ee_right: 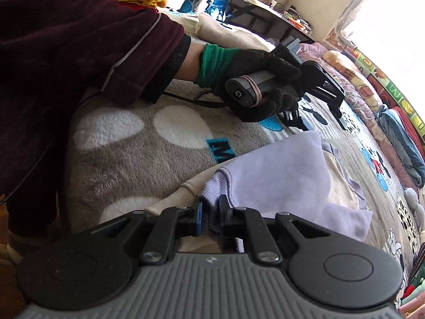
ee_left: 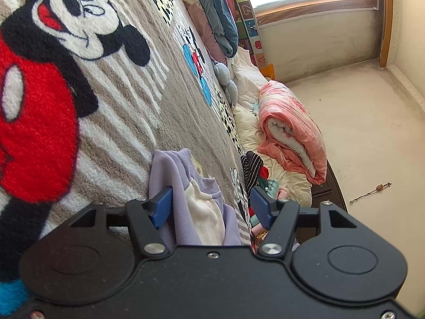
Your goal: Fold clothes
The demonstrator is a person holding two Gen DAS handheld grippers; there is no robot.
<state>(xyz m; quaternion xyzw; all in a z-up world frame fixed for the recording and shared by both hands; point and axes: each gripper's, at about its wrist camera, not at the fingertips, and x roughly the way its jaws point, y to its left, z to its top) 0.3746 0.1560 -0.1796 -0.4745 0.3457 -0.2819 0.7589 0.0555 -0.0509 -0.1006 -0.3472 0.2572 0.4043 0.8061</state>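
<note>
blanket (ee_right: 132,164) | blue letters, partly hidden | unreadable

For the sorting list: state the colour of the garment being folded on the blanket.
Pale lilac garment with a cream inner panel; clearest in the right wrist view.

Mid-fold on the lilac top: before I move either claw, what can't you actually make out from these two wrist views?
- Lilac sweatshirt: near hem hidden behind both claw bodies; full outline unknown.
- Right claw: ribbed cuff sits between the pads, contact unclear.
- Left claw: jaws apart, cloth between; right wrist view shows only the gloved hand.
- Clothes pile at the blanket edge: pieces too jumbled to tell apart.
</note>
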